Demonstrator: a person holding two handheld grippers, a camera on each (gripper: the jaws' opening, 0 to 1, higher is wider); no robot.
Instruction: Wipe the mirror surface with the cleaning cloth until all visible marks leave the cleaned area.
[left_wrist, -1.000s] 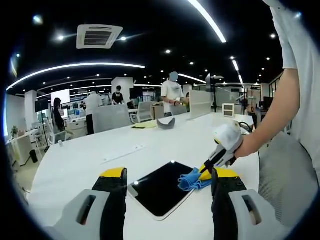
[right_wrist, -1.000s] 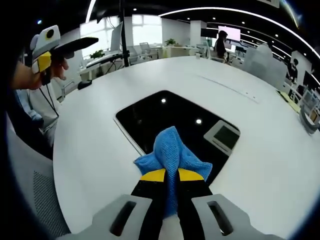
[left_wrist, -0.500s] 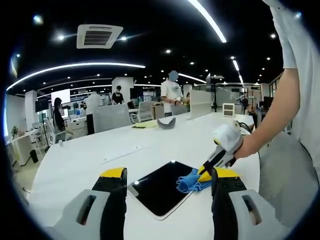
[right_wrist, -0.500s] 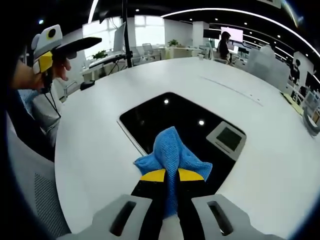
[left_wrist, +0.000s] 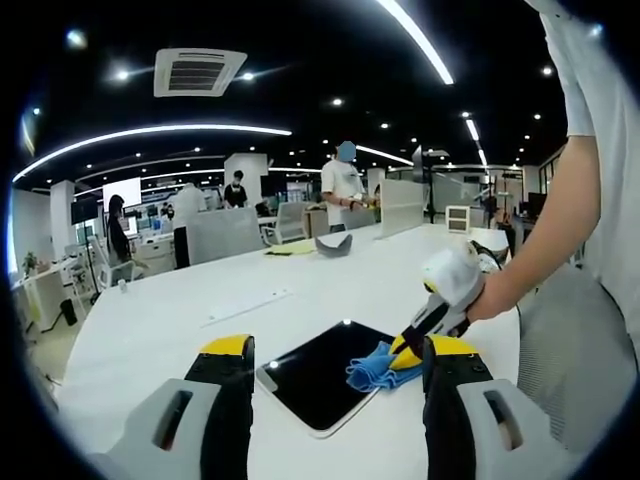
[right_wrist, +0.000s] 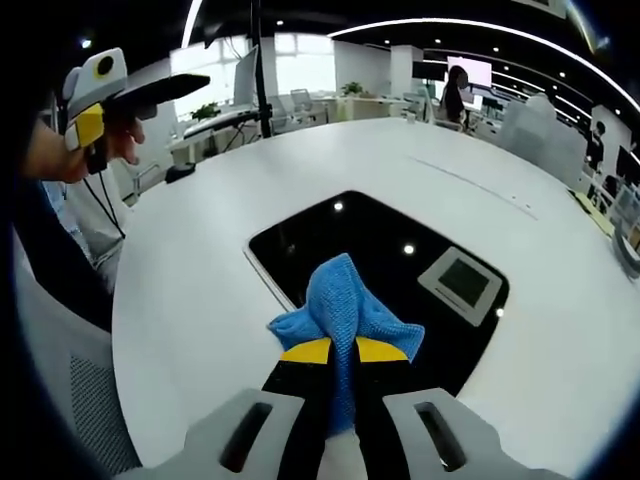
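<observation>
A dark rectangular mirror (left_wrist: 315, 378) lies flat on the white table (left_wrist: 180, 320). In the right gripper view the mirror (right_wrist: 390, 245) reflects ceiling lights and a vent. My right gripper (right_wrist: 343, 350) is shut on a blue cleaning cloth (right_wrist: 340, 295), pressing it on the mirror's near edge. From the left gripper view, the cloth (left_wrist: 368, 368) rests on the mirror's right corner under the right gripper (left_wrist: 402, 352), held by a hand. My left gripper (left_wrist: 338, 348) hovers open above the table, empty. The left gripper (right_wrist: 190, 85) appears raised at the upper left.
A grey object (left_wrist: 333, 243) and yellow paper (left_wrist: 290, 250) lie far across the table. A flush strip (left_wrist: 245, 305) runs along the tabletop. Several people (left_wrist: 345, 190) stand among desks behind. A mesh office chair (left_wrist: 570, 350) is at the right by the person's arm.
The right gripper has dragged the cloth a little toward the mirror's near edge. The left gripper stays open and still.
</observation>
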